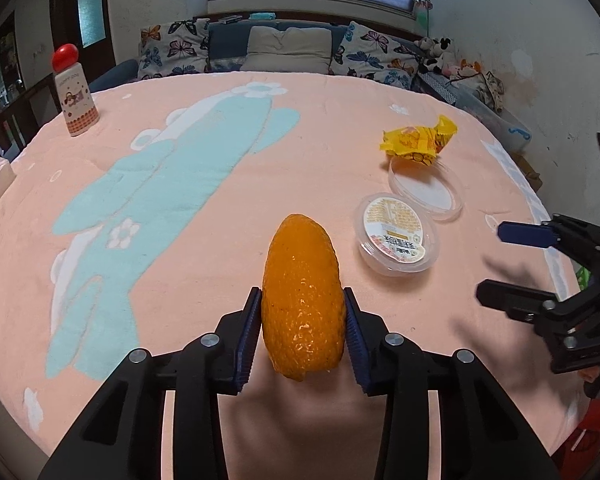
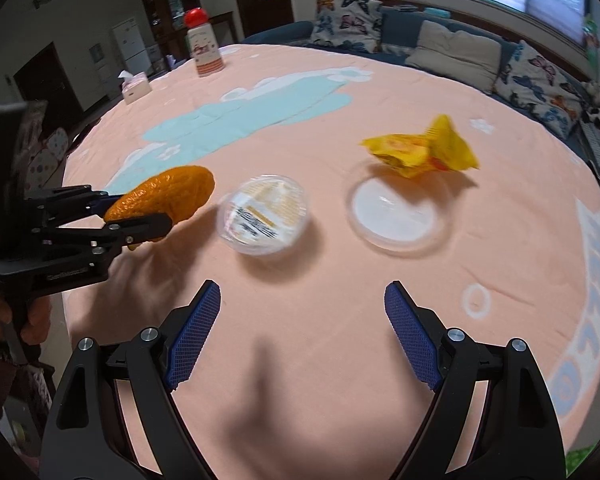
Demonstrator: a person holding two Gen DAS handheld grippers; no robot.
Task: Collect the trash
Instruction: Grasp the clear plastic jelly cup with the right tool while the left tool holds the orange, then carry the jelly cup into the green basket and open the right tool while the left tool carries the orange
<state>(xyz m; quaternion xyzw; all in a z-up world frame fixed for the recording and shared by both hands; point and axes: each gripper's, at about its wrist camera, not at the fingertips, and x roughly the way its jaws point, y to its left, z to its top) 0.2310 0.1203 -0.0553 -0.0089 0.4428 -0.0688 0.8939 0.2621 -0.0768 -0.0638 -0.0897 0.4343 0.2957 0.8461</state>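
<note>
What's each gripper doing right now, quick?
Left gripper: closed on the orange peel.
Right gripper: open, holding nothing.

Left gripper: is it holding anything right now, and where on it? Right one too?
The left gripper holds the orange peel, pads pressing its two long sides near the lower end. The right gripper is open and holds nothing.

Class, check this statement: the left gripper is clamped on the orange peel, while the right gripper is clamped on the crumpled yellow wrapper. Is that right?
Not quite. The left gripper is indeed clamped on the orange peel, but the right gripper is open and holds nothing. The crumpled yellow wrapper lies on the pink tablecloth, well ahead of its fingers, as the right wrist view shows.
</note>
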